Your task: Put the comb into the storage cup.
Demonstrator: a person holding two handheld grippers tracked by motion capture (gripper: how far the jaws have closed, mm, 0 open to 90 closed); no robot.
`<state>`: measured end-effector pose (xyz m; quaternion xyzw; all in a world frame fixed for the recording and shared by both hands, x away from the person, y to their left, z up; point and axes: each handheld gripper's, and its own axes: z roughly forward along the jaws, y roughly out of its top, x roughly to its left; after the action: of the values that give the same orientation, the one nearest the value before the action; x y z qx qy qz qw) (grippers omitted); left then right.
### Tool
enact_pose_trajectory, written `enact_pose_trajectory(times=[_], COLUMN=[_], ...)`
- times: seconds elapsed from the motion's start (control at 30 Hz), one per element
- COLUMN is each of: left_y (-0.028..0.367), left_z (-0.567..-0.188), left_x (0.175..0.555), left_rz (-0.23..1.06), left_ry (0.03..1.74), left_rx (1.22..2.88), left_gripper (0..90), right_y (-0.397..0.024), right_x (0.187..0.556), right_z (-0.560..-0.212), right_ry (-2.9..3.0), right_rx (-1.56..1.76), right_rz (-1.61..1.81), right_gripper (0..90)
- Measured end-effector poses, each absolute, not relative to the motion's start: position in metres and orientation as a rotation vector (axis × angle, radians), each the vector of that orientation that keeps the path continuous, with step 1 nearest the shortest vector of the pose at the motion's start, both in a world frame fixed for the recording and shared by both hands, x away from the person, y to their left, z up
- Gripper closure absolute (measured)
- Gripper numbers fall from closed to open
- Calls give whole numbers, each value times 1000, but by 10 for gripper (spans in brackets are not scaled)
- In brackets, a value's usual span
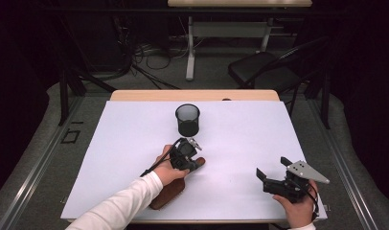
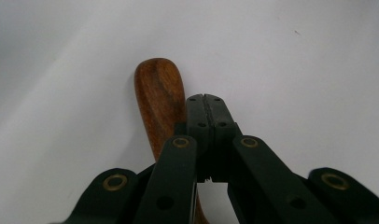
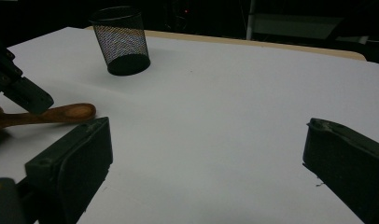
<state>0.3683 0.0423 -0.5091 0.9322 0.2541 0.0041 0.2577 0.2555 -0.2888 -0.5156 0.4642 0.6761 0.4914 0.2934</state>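
left gripper [image 2: 207, 100] jaws closed w/ nothing between, over wooden brush [image 2: 159, 98] handle; right gripper [image 1: 273, 168] jaws wide open.

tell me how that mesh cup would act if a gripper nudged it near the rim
The mesh cup stands upright and looks empty, so it is probably light and would slide or tip easily. Its base looks narrower than its rim, so a high push likely topples it. Being round, it would probably roll in an arc across the white table.
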Motion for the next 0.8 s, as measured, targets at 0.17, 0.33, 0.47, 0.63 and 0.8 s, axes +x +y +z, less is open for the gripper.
enact_pose_trajectory(times=[0.17,0.33,0.47,0.63,0.8], left_y=[35,32,32,35,43], left_z=[-516,-520,-523,-525,-524], left_x=[366,367,368,373,380], left_rz=[8,-2,0,11,29], left_ry=[654,659,670,703,745], left_rx=[2576,2597,2608,2627,2620], left_gripper=[900,900,900,900,900], right_y=[-289,-289,-289,-290,-290], right_x=[255,255,255,255,255], right_z=[-516,-516,-516,-515,-515], right_ry=[1799,1797,1795,1793,1792], right_rx=[1234,1233,1235,1235,1237], right_rz=[1309,1310,1311,1314,1315], right_gripper=[14,16,18,20,22])
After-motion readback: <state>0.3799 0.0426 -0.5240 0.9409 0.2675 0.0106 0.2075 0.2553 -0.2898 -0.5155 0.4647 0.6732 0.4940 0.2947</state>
